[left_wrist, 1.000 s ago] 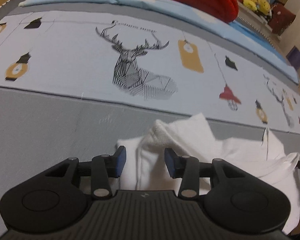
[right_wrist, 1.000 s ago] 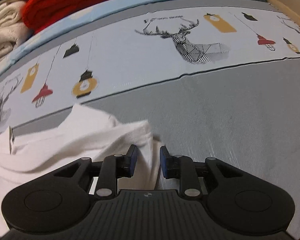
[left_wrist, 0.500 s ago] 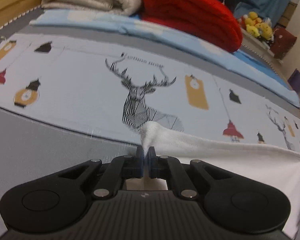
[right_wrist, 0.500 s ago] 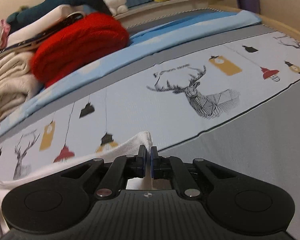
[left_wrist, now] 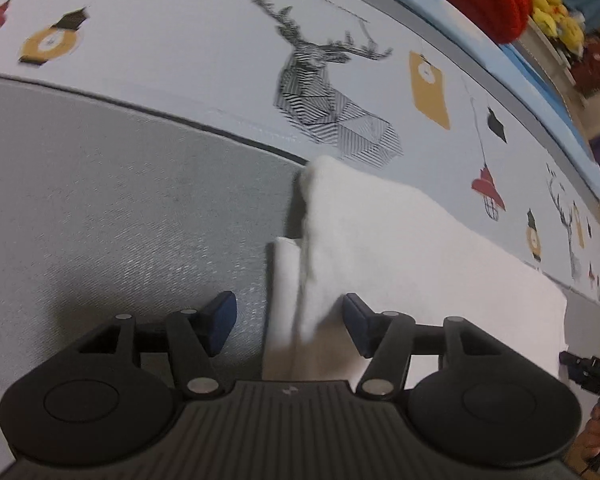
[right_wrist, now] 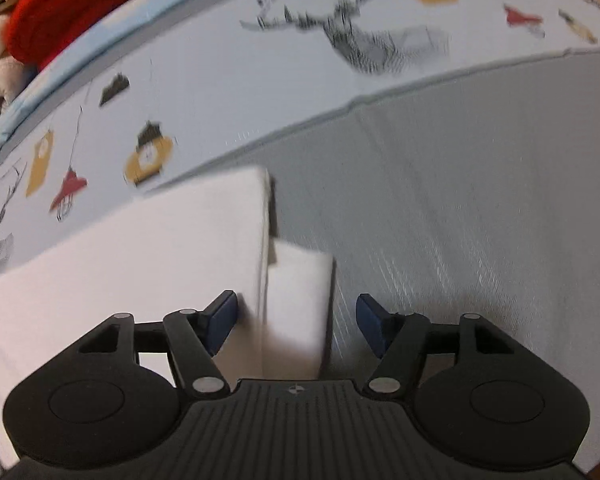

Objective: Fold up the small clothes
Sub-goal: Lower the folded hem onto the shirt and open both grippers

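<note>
A fold just laid down on the bed, both claws letting go.

The bedspread [left_wrist: 120, 208], grey nearest us and pale with printed deer and lanterns beyond, carries the white garment [left_wrist: 420, 264] across the seam between the two, its long axis running side to side between the hands, the folded-over edge facing away toward the deer print. I'd judge one fold is being finished: the top layer lies over a lower layer that pokes out at each end. The left gripper [left_wrist: 288, 326] has just been opening, jaws apart astride the garment's left end, pads not pressing; the right gripper [right_wrist: 296, 326] likewise, spread over the right end [right_wrist: 296, 300]. Next probably calls for backing off, then regripping the ends for a crosswise fold.
</note>
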